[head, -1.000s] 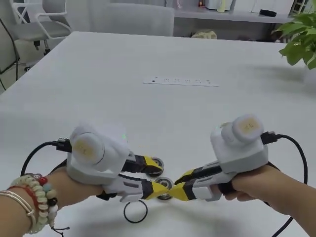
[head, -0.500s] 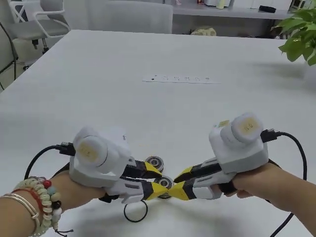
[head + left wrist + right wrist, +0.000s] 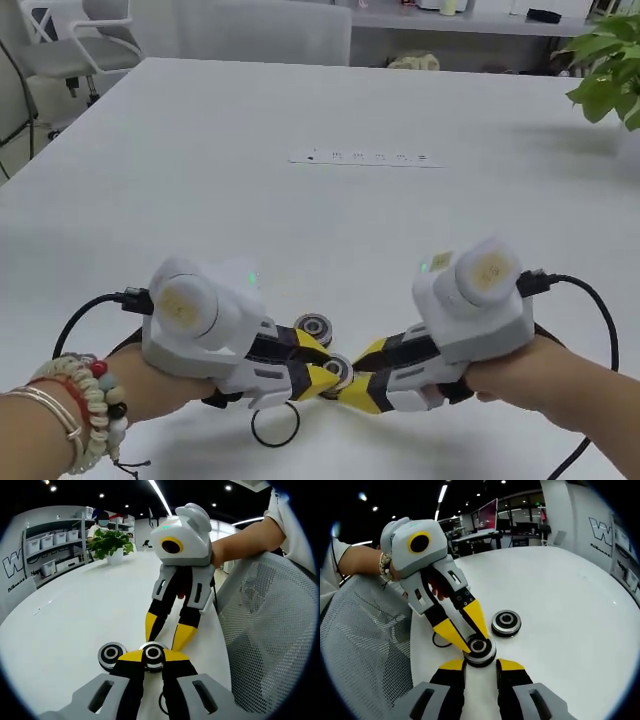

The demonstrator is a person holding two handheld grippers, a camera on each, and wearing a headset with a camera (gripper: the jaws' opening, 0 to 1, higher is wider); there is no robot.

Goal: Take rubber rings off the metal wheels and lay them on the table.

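Metal wheel [image 3: 480,651] clamped in left gripper [image 3: 152,657] jaws — right gripper [image 3: 481,666] flanks it, grip unclear.

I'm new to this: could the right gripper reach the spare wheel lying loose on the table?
Probably yes: the spare wheel lies bare just beyond the right gripper, though the nearer wheel sits at its tips and would have to be passed.

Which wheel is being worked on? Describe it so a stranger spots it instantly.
On the white table, the left gripper and right gripper meet tip to tip. The metal wheel sits between their yellow tongs; its twin stands free just beyond, untouched.
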